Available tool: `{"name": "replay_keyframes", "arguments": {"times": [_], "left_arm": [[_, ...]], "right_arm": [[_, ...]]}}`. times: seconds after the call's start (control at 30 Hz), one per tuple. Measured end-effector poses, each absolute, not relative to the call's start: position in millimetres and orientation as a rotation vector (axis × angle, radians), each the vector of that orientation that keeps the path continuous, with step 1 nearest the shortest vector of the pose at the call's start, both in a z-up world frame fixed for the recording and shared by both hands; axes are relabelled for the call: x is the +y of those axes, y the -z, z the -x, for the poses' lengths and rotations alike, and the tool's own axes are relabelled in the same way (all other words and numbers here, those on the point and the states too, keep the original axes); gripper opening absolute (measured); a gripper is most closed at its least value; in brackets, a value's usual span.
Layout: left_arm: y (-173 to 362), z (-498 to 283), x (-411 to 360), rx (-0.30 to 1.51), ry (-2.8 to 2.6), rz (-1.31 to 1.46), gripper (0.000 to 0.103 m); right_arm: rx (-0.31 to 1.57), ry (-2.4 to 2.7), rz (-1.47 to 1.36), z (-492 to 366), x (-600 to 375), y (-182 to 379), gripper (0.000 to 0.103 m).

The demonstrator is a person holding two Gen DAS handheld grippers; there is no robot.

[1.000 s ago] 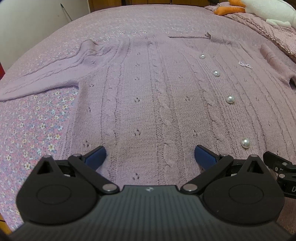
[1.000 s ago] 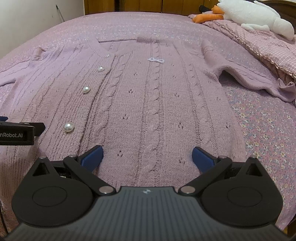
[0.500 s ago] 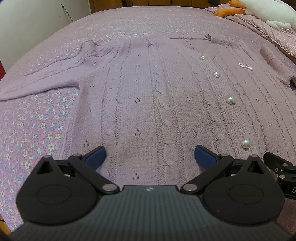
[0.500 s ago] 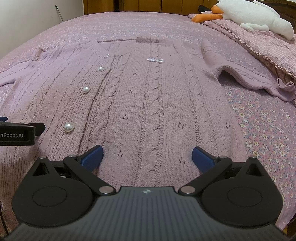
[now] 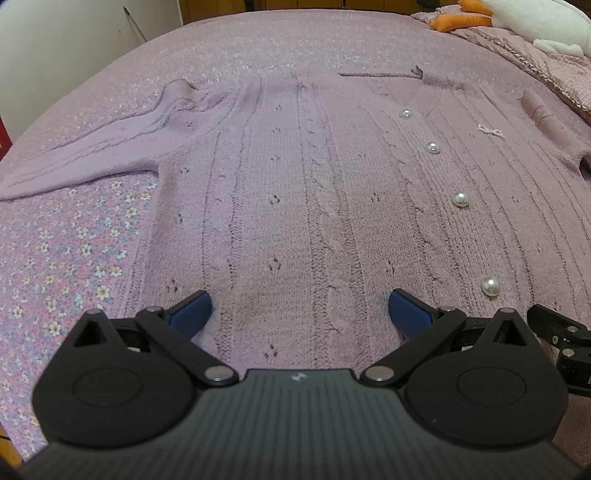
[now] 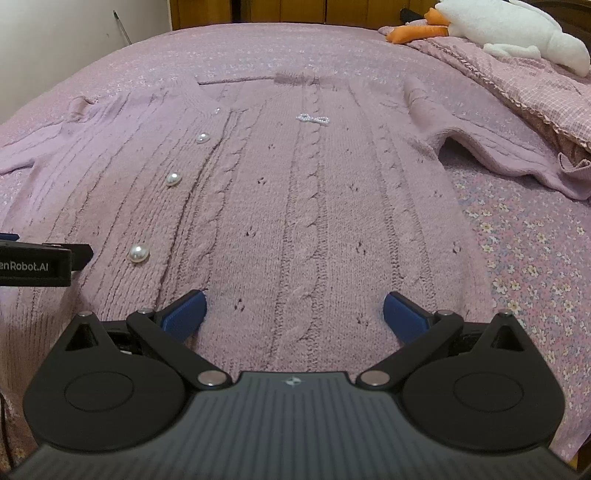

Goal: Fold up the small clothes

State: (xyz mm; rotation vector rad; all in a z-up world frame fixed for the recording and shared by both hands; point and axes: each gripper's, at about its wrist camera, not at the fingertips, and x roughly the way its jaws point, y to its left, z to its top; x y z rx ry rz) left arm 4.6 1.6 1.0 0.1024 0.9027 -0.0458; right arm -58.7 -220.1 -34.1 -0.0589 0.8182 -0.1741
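Cardigan (image 5: 314, 192) folding looks not yet begun: both pairs of blue-tipped fingers stand wide apart and grip nothing, the left gripper (image 5: 299, 312) and right gripper (image 6: 293, 312) poised side by side low over the hem, though contact with the knit cannot be told. Beyond the fingers, the lilac cable-knit garment lies flat and buttoned on the floral bed (image 5: 74, 243), pearl buttons (image 6: 139, 253) up the middle, sleeves (image 5: 92, 155) spread outward, every fold seemingly left to do

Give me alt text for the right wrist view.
A lilac cable-knit cardigan lies flat and unfolded on a floral bedspread, with the open right gripper low over its hem. Pearl buttons run up the left; a white plush toy lies far right.
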Motion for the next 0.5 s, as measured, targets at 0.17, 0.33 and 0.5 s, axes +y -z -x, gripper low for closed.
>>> {"name": "replay_keyframes", "arguments": {"times": [0.17, 0.33, 0.5], "left_arm": [[-1.9, -8.5, 0.5, 0.925, 0.035, -0.104, 0.103], [-2.9, -12.0, -1.5, 0.953, 0.021, -0.108, 0.103], [-3.0, -14.4, -3.4, 0.972, 0.018, -0.119, 0.103]], "right_arm": [[0.827, 0.167, 0.054, 57.9, -221.9, 33.5, 0.103], [0.844, 0.149, 0.029, 55.4, -226.9, 31.3, 0.103], [0.837, 0.120, 0.038, 58.8, -229.4, 31.2, 0.103]]}}
